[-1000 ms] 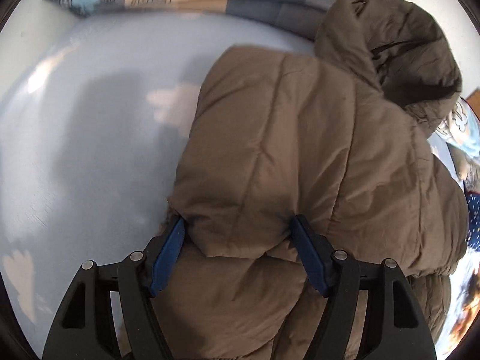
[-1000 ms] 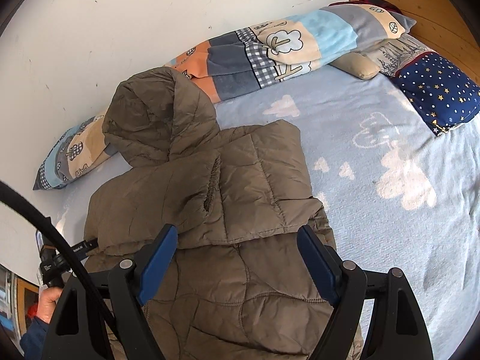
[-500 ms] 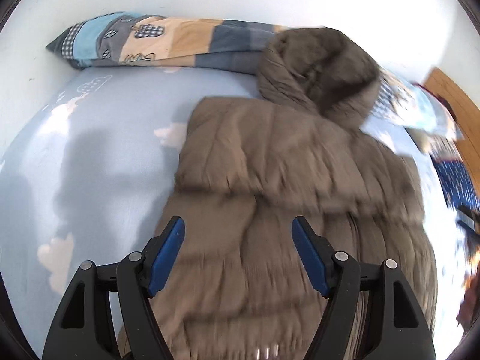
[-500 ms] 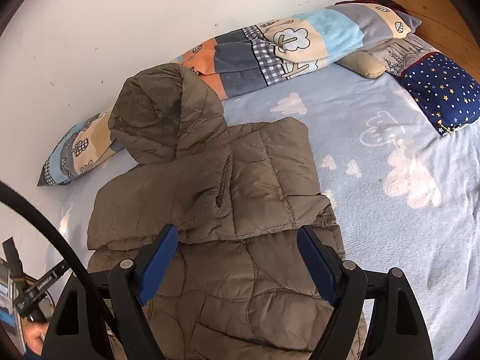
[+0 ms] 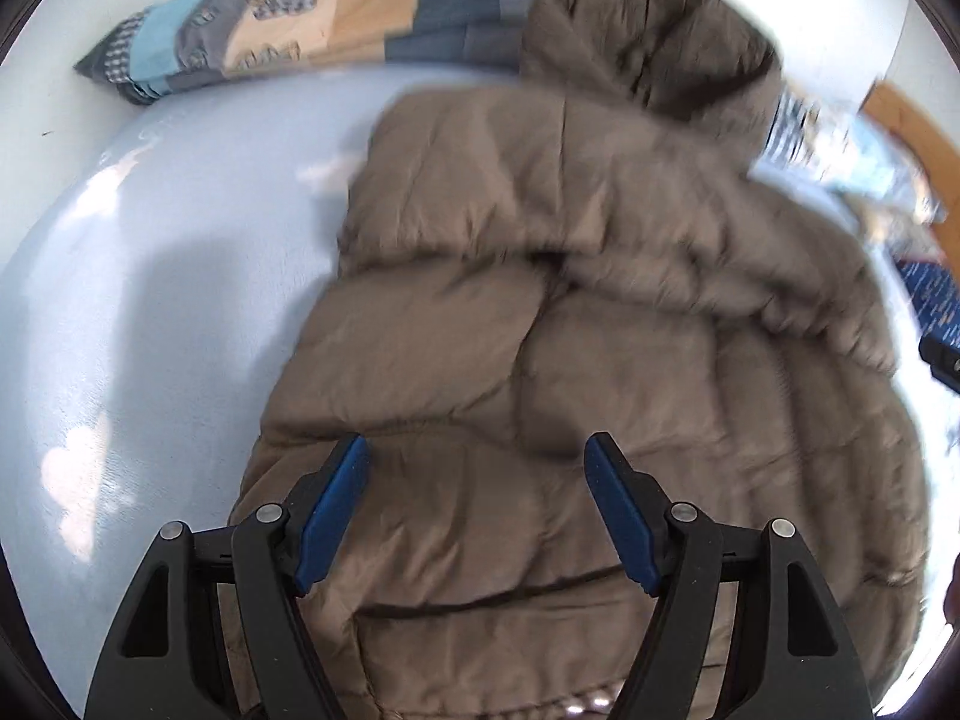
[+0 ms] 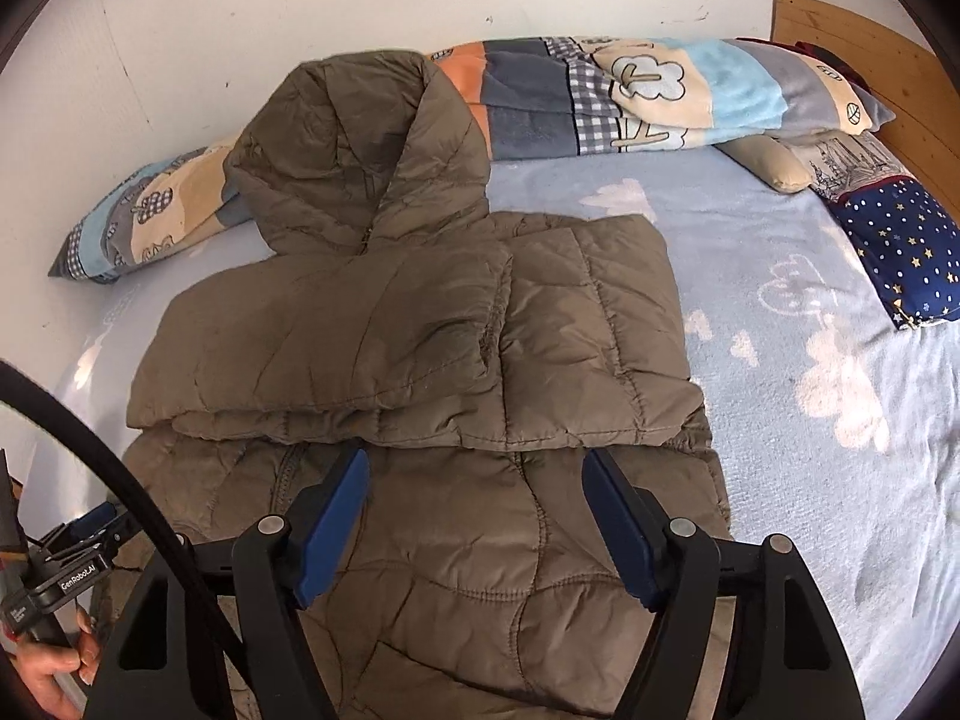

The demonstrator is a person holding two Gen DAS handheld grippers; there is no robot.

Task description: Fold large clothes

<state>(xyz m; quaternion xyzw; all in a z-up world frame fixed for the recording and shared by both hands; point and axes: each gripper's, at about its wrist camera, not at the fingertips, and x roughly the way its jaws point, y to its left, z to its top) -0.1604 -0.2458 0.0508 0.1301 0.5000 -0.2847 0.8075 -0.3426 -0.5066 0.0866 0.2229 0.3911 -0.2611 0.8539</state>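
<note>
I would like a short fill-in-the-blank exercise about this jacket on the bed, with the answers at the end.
1. The padded jacket is ____ in colour.
2. Its hood rests against the ____ pillow.
3. The sleeves are folded ____ the chest.
4. The bedsheet is printed with white ____.

Answers: brown; patchwork; across; clouds

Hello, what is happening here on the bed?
A person is folding a brown hooded jacket on a light blue bed sheet. Both sleeves already lie folded across its chest. The left tool and the right tool hover open above the lower half, gripping nothing; the right tool's jaws have just been closing slightly.
</note>
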